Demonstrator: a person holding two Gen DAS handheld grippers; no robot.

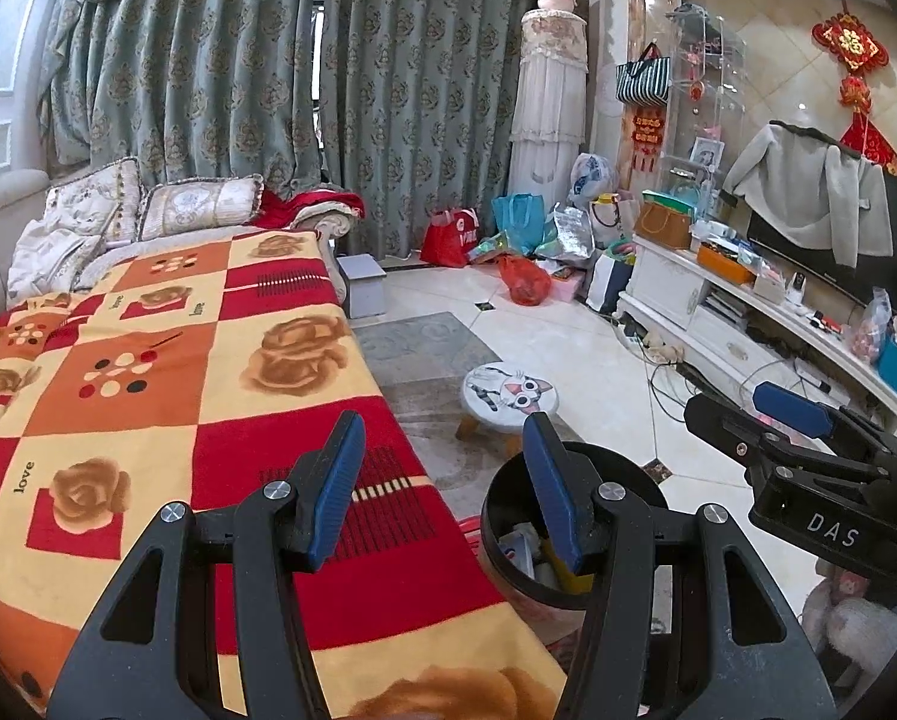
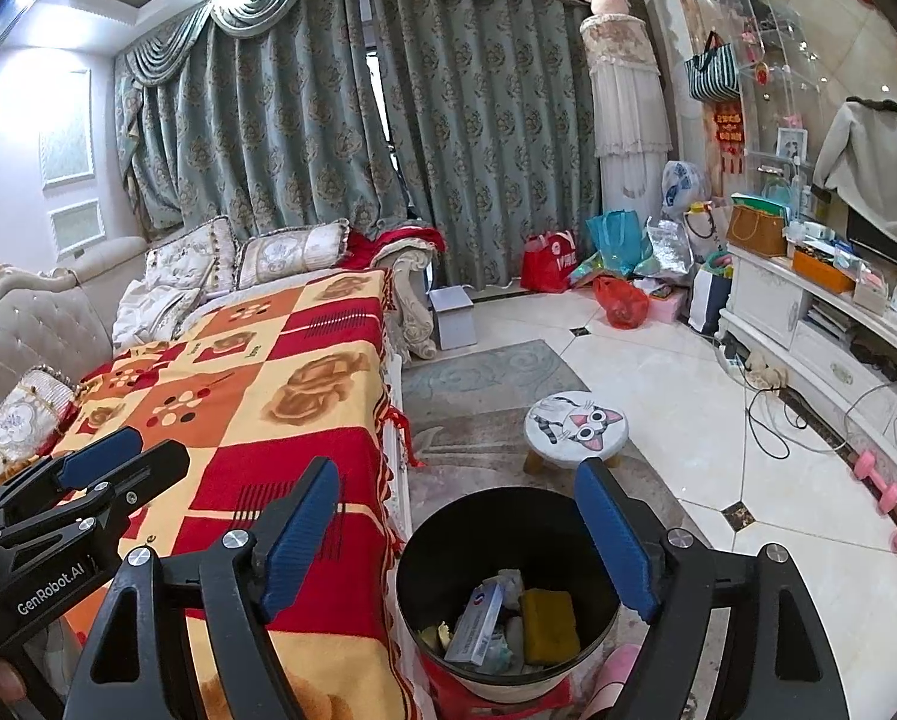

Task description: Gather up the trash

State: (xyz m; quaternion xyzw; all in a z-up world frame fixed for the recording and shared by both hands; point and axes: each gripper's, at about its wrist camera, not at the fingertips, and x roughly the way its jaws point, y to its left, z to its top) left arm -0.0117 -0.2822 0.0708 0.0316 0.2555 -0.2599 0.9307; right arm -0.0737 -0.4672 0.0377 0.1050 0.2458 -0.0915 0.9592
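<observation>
Both claws hang empty over a black trash bin (image 2: 508,594) at the bottom centre of the right wrist view, beside a sofa draped in a red-and-orange rose blanket (image 2: 256,420). The collected trash lies inside — a yellow sponge (image 2: 547,624), a small carton (image 2: 478,618) and crumpled tissue. The likely risk from here is a low claw clipping the bin's rim and tipping the light bin, spilling it onto the rug. The right claw (image 2: 457,546) stands wide open, gripping and touching nothing; the left claw (image 1: 442,486), about half open, is bare too — its right finger overlaps the bin's mouth in the frame.
</observation>
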